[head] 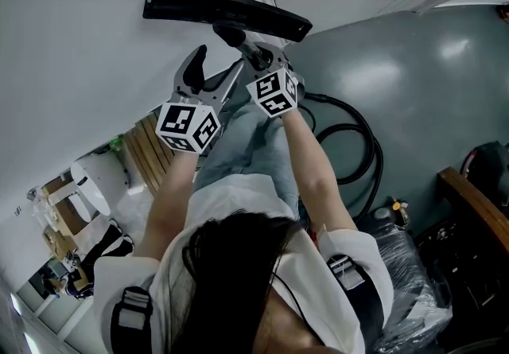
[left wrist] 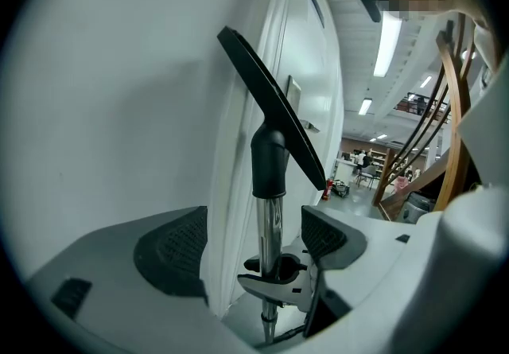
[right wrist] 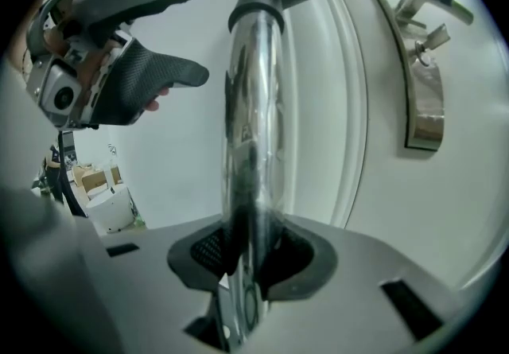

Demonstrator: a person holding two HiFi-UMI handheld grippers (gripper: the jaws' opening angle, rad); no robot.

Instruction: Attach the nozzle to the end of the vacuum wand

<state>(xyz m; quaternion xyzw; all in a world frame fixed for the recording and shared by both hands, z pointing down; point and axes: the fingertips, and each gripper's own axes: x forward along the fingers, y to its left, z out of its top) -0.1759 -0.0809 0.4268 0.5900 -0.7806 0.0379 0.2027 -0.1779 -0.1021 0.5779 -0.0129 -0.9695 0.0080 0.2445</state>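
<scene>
Found nozzle (head: 227, 12) seated over the upper end of the chrome wand (right wrist: 253, 145), raised close to the wall (head: 79, 42). Judged attachment essentially done; cannot confirm from these views that the collar (left wrist: 269, 161) is pushed fully home. Noted right gripper (right wrist: 250, 253) clamped on the wand just below the collar. Noted left gripper (head: 219, 60) with jaws apart, holding nothing, just beside the wand. Left to do: perhaps a final press.
</scene>
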